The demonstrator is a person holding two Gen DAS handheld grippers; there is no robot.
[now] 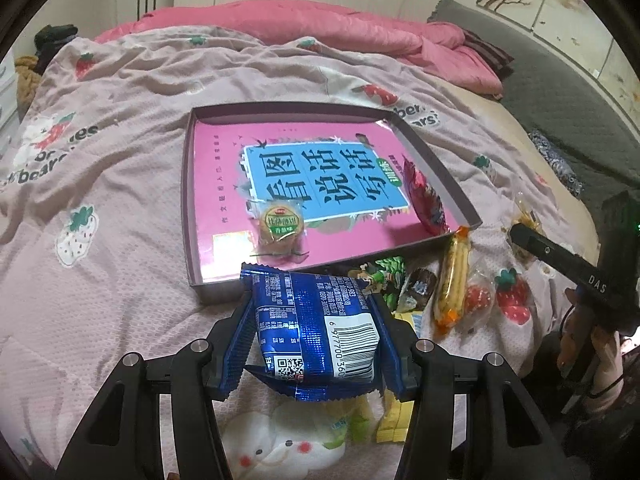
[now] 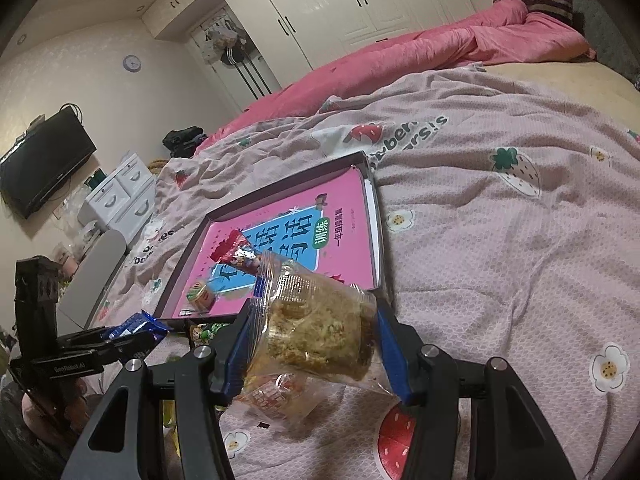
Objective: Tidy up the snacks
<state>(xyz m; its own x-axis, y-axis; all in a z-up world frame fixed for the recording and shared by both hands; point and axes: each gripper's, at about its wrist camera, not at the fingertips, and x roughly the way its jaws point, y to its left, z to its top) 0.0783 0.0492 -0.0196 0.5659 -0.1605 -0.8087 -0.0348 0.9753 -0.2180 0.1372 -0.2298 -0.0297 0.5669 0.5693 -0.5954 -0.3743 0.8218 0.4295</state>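
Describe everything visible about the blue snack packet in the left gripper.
The blue snack packet is a shiny foil pillow pack with crimped, zigzag-cut ends. Its back faces the left wrist camera: white print, a barcode, a QR code and a centre seam. The left gripper has its jaws shut on the packet's two sides, holding it above the bedspread, just short of the tray's near wall.

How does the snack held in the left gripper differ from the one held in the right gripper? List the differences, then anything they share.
1. The blue packet is opaque foil; the clear packet shows its crumbly golden cake.
2. The blue packet carries a barcode and QR code; no such codes show on the clear packet.

Shared: each is clamped in a gripper, left gripper and right gripper, outside the tray on the bed.
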